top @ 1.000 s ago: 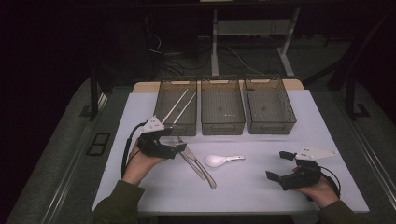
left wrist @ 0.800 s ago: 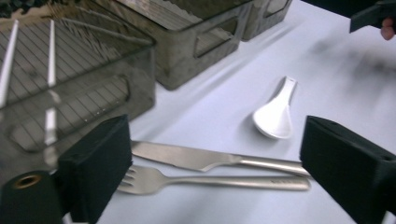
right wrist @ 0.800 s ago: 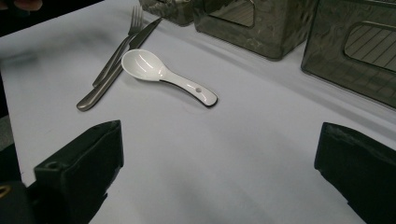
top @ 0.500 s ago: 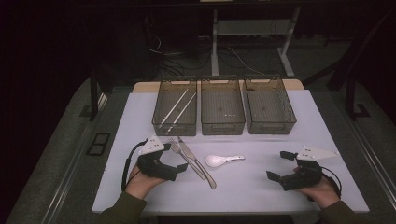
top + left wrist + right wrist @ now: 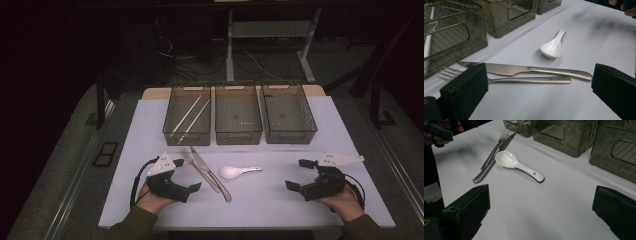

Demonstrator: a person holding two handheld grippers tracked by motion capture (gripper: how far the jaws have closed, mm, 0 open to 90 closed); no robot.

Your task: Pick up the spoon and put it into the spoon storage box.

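Observation:
A steel fork (image 5: 196, 162) and knife (image 5: 214, 176) lie side by side on the white table top (image 5: 260, 200), with a white ceramic spoon (image 5: 240, 171) just to their right. My left gripper (image 5: 187, 175) rests near the front left, open and empty, its jaws wide and facing the fork (image 5: 529, 80) and knife (image 5: 524, 70); the spoon (image 5: 552, 46) lies beyond them. At the front right, my right gripper (image 5: 296, 174) is open too, nothing between its jaws, looking toward the spoon (image 5: 516, 166) and the cutlery (image 5: 494, 160).
Three dark wire baskets stand in a row at the back: the left basket (image 5: 186, 134) holds two chopsticks (image 5: 192, 115), the middle basket (image 5: 238, 136) and the right basket (image 5: 290, 136) look bare. Dark floor surrounds the table.
My left gripper has drawn back from near the left basket toward the table's front edge, staying open. The right gripper has stayed where it was.

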